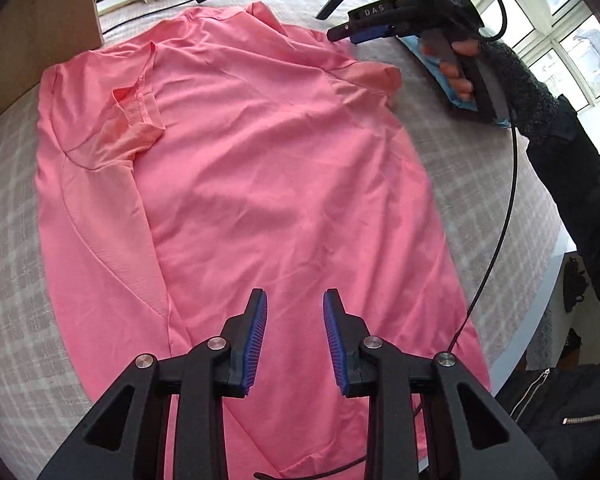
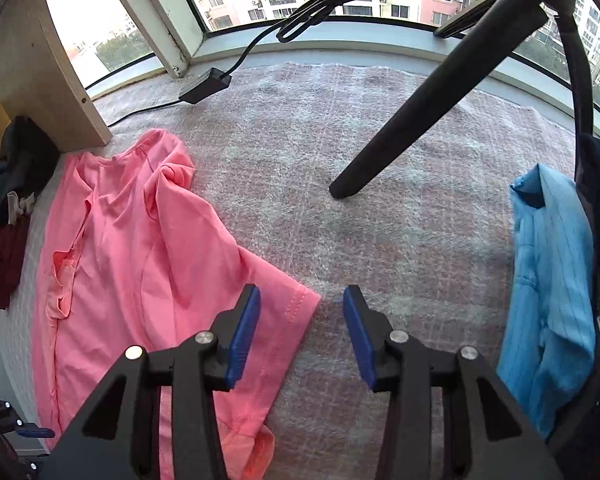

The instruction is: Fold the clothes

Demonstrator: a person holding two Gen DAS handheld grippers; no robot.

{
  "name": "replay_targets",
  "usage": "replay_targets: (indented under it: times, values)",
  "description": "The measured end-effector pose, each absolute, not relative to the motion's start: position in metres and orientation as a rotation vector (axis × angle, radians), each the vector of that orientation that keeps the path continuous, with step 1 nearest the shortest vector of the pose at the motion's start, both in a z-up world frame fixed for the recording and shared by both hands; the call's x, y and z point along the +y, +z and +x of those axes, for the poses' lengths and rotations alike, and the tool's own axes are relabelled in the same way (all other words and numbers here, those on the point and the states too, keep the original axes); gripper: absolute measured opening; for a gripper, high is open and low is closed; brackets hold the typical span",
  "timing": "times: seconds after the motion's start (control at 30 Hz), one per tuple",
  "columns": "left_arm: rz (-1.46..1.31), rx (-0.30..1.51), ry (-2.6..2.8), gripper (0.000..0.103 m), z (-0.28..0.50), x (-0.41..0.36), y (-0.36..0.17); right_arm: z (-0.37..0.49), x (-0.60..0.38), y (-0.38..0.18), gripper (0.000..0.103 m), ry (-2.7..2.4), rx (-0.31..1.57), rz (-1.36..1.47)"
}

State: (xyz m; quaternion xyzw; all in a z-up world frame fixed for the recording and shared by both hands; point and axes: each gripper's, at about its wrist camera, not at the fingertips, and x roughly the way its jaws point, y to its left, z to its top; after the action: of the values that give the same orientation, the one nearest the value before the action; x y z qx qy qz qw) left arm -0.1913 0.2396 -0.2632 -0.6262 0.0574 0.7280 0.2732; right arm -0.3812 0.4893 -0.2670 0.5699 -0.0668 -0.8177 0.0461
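Lying spread across the checked grey blanket (image 1: 452, 168) is the pink T-shirt (image 1: 260, 184), its one side already folded inward so that a sleeve (image 1: 132, 128) is resting on top of the body, while the opposite sleeve (image 2: 288, 304) is still sticking out flat over the blanket. The left gripper (image 1: 295, 334) is hanging above the shirt's lower part with its blue-padded jaws standing apart and nothing between them. The right gripper (image 2: 302, 330) is hovering at the edge of that outstretched sleeve, its jaws likewise parted and gripping nothing, one finger over the pink cloth and the other over bare blanket. In the left wrist view a hand (image 1: 458, 66) in a grey knitted cuff is holding the right gripper's handle near the shirt's far shoulder, and a black cable is trailing down from it. A light blue garment (image 2: 548, 300) is lying at the right side of the blanket, well apart from the shirt. A black tripod leg (image 2: 432, 108) is standing on the blanket beyond the grippers, and a black power adapter (image 2: 205, 88) with its cord is sitting near the window sill. Dark clothes (image 2: 8, 208) are piled at the left beside a wooden panel (image 2: 36, 64).
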Motion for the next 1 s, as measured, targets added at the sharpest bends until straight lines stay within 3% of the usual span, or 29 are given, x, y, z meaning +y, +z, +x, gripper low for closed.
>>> replay_targets:
  times: [0.13,0.2,0.23,0.27,0.3,0.6,0.7,0.77,0.9,1.0]
  values:
    - [-1.714,0.145,1.922,0.027,-0.192,0.244,-0.281,-0.384,0.485,-0.267,0.044,-2.462,-0.179,1.727]
    - [-1.72,0.179,1.914,0.029,-0.189,0.247,-0.288,-0.385,0.48,-0.267,0.039,-2.429,-0.161,1.724]
    - [-1.717,0.182,1.916,0.029,-0.187,0.248,-0.29,-0.386,0.479,-0.268,0.027,-2.42,-0.141,1.735]
    - [-1.711,0.176,1.913,0.031,-0.187,0.248,-0.29,-0.386,0.477,-0.268,0.008,-2.413,-0.117,1.75]
    - [-1.705,0.168,1.91,0.032,-0.188,0.248,-0.29,-0.387,0.475,-0.269,0.004,-2.407,-0.094,1.764]
    - [-1.681,0.17,1.902,0.037,-0.185,0.253,-0.289,-0.401,0.5,-0.239,0.004,-2.577,-0.118,1.689]
    - [-1.669,0.19,1.899,0.042,-0.182,0.257,-0.289,-0.407,0.491,-0.253,0.014,-2.51,-0.072,1.797]
    - [-1.66,0.204,1.901,0.043,-0.18,0.258,-0.288,-0.404,0.49,-0.252,0.033,-2.523,-0.066,1.81]
    - [-1.665,0.188,1.893,0.042,-0.181,0.258,-0.288,-0.393,0.491,-0.229,0.035,-2.59,-0.058,1.785]
    - [-1.652,0.149,1.889,0.041,-0.177,0.254,-0.279,-0.367,0.498,-0.188,0.036,-2.556,-0.239,1.666]
